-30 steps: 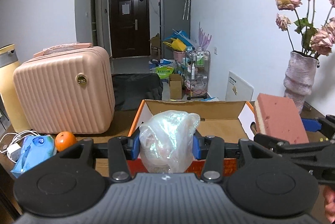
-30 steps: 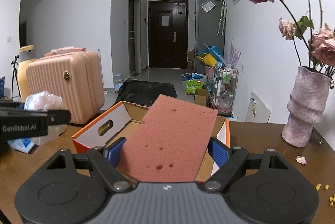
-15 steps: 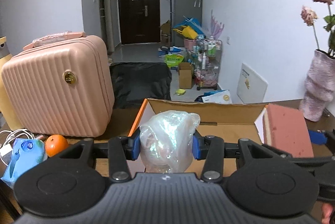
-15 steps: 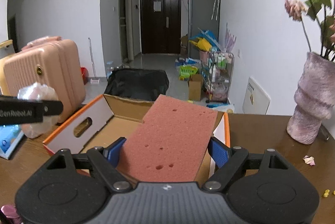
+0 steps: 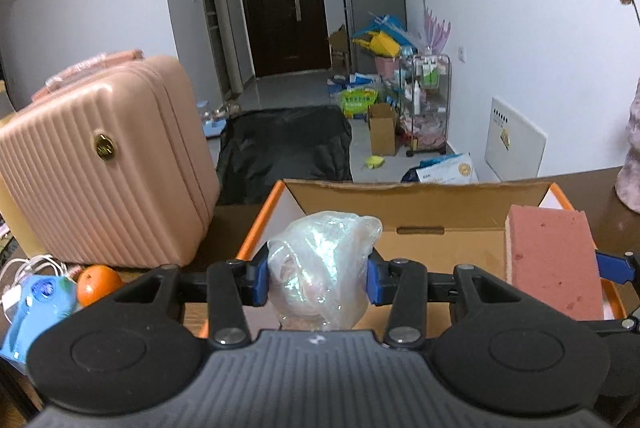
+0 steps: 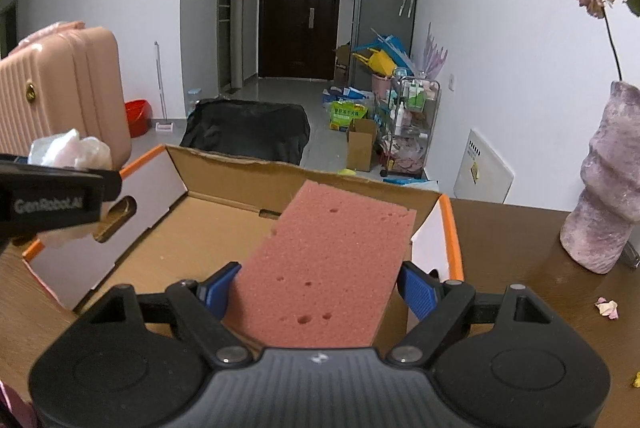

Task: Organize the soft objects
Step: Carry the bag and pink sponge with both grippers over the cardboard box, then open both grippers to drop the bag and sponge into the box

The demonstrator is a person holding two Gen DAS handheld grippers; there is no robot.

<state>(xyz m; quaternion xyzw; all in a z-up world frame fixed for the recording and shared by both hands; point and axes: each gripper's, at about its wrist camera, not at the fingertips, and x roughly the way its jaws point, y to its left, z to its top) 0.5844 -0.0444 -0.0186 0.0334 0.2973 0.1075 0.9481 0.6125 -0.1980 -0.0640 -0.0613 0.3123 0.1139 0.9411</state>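
Left gripper [image 5: 317, 278] clamped on a crumpled plastic bag [image 5: 320, 268], blue pads [image 5: 259, 278] pressing both sides. Something pinkish inside the bag, too blurred to identify. Bag held over the near left edge of the open cardboard box [image 5: 440, 200], not resting in it.

Right gripper [image 6: 318, 286] clamped on a pink sponge [image 6: 332, 260], pads [image 6: 416, 292] tight against its long edges. Sponge tilted up and forward, far end over the box interior [image 6: 208, 228], near the right wall. Seen from the left camera as a pink slab [image 5: 554, 264] at the box's right end.

Box sits on a brown table [image 6: 508, 240]. Pink suitcase [image 5: 104, 164] left of the box, orange [image 5: 98, 278] and blue packet [image 5: 38, 304] in front of it. Mauve vase [image 6: 604, 188] with dried flowers to the right, well apart from the box.
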